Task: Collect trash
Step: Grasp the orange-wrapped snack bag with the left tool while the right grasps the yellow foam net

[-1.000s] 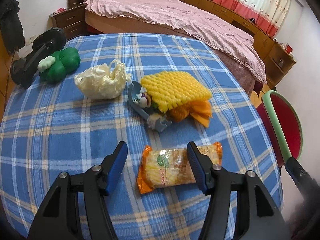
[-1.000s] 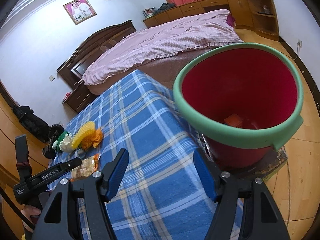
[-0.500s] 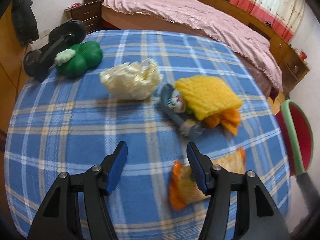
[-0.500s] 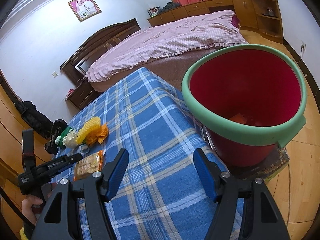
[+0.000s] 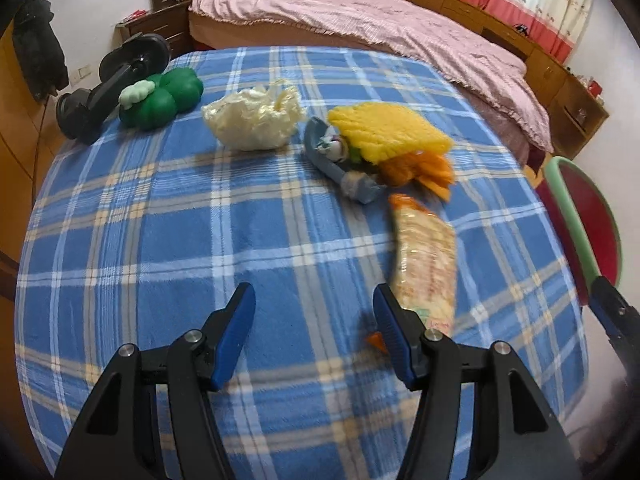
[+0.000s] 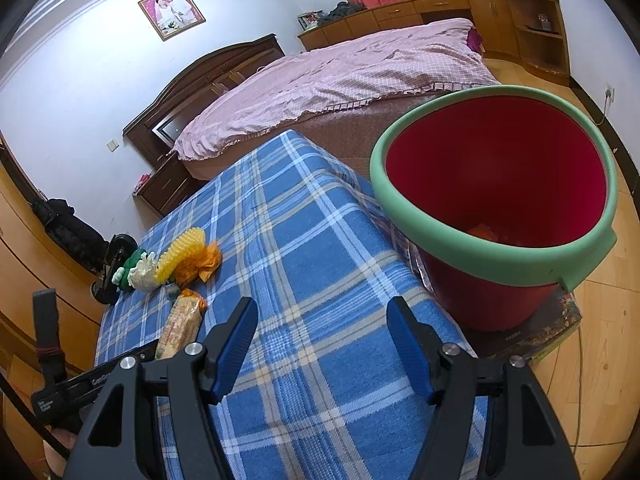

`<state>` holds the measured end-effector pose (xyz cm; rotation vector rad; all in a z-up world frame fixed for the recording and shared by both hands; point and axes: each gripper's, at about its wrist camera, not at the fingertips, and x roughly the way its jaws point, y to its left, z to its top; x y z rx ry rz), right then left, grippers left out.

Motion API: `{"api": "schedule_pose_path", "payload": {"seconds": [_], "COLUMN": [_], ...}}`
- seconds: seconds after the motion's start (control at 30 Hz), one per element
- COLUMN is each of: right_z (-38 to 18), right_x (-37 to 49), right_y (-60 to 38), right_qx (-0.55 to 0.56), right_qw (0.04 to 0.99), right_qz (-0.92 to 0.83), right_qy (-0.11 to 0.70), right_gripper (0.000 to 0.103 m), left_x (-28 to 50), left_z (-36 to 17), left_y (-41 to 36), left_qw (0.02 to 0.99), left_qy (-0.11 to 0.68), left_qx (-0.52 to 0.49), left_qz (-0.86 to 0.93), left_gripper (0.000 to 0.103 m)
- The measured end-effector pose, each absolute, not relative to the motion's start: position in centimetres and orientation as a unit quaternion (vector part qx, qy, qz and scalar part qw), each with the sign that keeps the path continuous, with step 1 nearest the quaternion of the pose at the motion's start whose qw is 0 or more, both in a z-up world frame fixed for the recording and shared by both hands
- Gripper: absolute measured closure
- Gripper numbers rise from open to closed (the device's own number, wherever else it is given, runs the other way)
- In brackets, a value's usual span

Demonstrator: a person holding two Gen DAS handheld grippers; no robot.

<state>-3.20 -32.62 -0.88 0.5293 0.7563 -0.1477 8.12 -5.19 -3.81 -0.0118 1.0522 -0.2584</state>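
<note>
Plainly, from the left wrist, the left gripper (image 5: 314, 316) hovers with fingers spread and nothing between them over the blue checked worktop (image 5: 168, 216), its right finger (image 5: 390, 320) just beside the snack packet (image 5: 424, 258); farther off lie a crumpled white bag (image 5: 252, 122) and a yellow foam net (image 5: 388, 132), so the step in hand looks like choosing a piece to pick up. From the right wrist, the right gripper (image 6: 322, 338) is likewise spread and empty, near the red bucket (image 6: 496, 184) standing off the worktop's edge with something orange already at its bottom. Next, I judge, the left fingers must straddle one piece, pinch it, and carry it across to that bucket.
</note>
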Motion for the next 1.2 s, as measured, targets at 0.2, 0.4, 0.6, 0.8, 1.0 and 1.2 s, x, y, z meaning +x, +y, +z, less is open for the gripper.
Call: {"api": "schedule_pose_path", "payload": {"seconds": [0.2,0.4,0.6,0.8,1.0,1.2], "right_z": [-0.9,-1.0,-1.1,-1.1,-0.8,0.1], "right_x": [-3.3,-3.2,-3.2,-3.2,-1.9,0.9], "right_y": [-32.4,-32.3,-32.3,-32.7,-32.0,-30.3], "right_qx": [0.255,0.256,0.257,0.254,0.242,0.223], "right_qw": [0.893,0.892,0.891,0.892,0.893,0.895], "right_qz": [-0.067,-0.066,-0.07,-0.076,-0.07,-0.048], "right_qy": [0.366,0.367,0.368,0.366,0.373,0.382], "right_gripper": [0.033,0.033,0.033,0.033,0.033,0.033], "left_x": [6.7,6.8,7.3,7.5,7.8,8.7], "left_z": [-2.3,-2.7,-4.0,-4.2,-3.8,-2.1], "left_y": [-6.4,-9.3,-10.9,-10.9,-9.4,-6.6], "left_qw": [0.864,0.854,0.847,0.851,0.853,0.867], "left_qy": [0.479,0.486,0.499,0.492,0.484,0.463], "left_qx": [-0.017,0.001,0.024,0.039,0.012,-0.022], "left_qz": [-0.155,-0.188,-0.183,-0.177,-0.197,-0.185], "left_gripper": [0.042,0.042,0.044,0.063,0.064,0.064]}}
